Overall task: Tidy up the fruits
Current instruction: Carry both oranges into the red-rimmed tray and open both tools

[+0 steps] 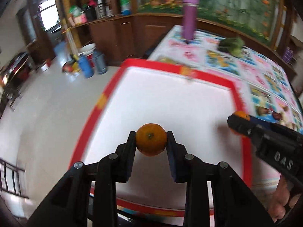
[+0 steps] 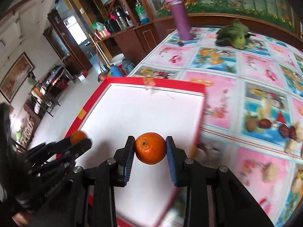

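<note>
My left gripper [image 1: 151, 139] is shut on an orange mandarin [image 1: 151, 139], held above the white floor of a red-rimmed box [image 1: 170, 70]. My right gripper [image 2: 150, 145] is shut on a second mandarin [image 2: 150, 148] over the same box [image 2: 170, 84]. In the left wrist view the right gripper [image 1: 239, 123] comes in from the right with its mandarin [image 1: 241, 115] over the box's right rim. In the right wrist view the left gripper [image 2: 80, 141] shows at lower left with its mandarin [image 2: 78, 136] near the box's left rim.
A purple bottle [image 2: 179, 15] stands at the far end of the table on a patterned cloth [image 2: 255, 70]. A green leafy vegetable [image 2: 237, 36] lies beside it. Dates and nuts [image 2: 284, 130] lie on the cloth right of the box. Bottles and a bucket [image 1: 89, 60] stand on the floor to the left.
</note>
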Available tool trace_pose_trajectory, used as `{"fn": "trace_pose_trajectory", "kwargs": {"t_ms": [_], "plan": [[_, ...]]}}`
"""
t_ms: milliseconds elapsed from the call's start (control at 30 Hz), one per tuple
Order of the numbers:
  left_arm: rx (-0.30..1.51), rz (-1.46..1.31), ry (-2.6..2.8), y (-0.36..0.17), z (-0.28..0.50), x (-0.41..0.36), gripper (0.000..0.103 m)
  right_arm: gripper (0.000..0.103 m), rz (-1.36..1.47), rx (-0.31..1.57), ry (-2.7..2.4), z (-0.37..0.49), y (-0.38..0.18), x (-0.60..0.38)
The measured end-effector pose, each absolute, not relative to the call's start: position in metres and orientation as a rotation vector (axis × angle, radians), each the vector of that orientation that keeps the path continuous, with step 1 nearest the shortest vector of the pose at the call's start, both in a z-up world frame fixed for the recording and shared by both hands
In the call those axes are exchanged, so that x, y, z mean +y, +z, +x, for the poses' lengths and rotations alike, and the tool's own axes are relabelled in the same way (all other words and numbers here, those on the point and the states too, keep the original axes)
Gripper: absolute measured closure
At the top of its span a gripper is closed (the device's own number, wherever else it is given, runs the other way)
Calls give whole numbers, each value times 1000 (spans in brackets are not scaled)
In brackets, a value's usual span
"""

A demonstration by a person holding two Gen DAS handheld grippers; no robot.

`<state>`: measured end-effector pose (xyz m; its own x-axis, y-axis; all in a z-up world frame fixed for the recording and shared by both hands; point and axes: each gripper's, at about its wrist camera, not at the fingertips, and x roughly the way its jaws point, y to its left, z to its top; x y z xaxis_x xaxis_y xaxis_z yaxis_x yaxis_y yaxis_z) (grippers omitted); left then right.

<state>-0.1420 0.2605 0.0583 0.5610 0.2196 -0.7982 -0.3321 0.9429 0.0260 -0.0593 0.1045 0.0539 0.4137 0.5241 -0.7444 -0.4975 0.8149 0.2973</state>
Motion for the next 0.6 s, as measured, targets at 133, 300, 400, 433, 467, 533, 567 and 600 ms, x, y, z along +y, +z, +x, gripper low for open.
{"fn": "trace_pose_trajectory", "kwargs": {"t_ms": [133,300,400,433,467,533,567,600], "plan": [[965,-146,308,43,-141,266,70,71,-13,998,564,-39,39,132],[996,-134,282,31,-147,262,70,71,-27,1026,517,-33,28,138],[1005,-135,284,27,-148,263,70,69,-39,1031,505,-36,28,137],[1002,-140,281,27,-149,264,68,69,-39,1039,504,-38,28,136],[997,-140,279,27,-151,265,68,68,-26,1046,512,-38,29,133],[996,-135,280,27,-152,266,65,64,37,1031,539,-40,33,121],[996,-128,288,27,-152,265,61,62,58,1018,545,-42,36,116],[990,-118,301,28,-154,265,60,60,66,1008,556,-47,39,110]]}}
